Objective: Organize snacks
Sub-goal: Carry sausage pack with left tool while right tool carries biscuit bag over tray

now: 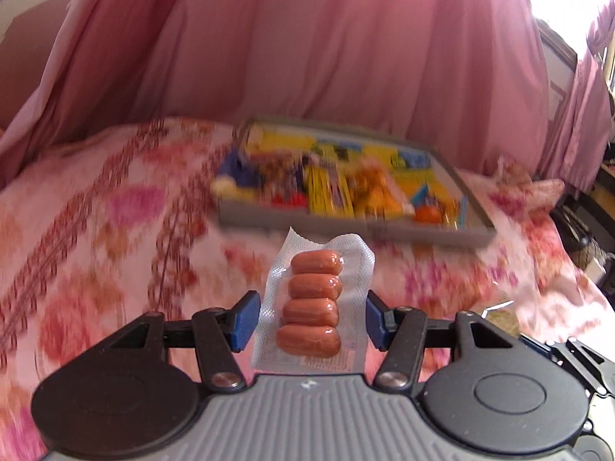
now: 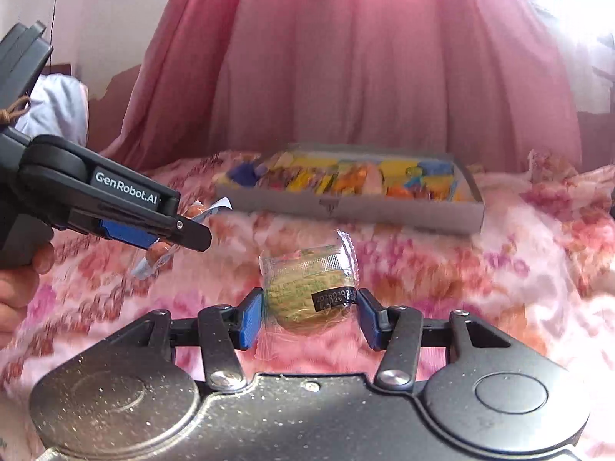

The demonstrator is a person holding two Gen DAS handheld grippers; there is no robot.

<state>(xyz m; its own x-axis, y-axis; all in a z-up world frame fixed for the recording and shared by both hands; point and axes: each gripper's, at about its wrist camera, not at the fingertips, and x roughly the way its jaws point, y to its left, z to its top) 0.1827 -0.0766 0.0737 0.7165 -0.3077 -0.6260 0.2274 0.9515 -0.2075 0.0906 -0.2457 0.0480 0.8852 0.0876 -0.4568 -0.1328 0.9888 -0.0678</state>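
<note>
Two hand-held grippers carry wrapped snacks above a bed, a full tray beyond them.

The right hand-held gripper clasps a round cake in clear wrap between its blue pads. At left, the left hand-held gripper, gripped by a hand, pinches a sausage pack. Both hang over the floral bedspread; the grey tray of bright packets sits before a pink curtain.
</note>
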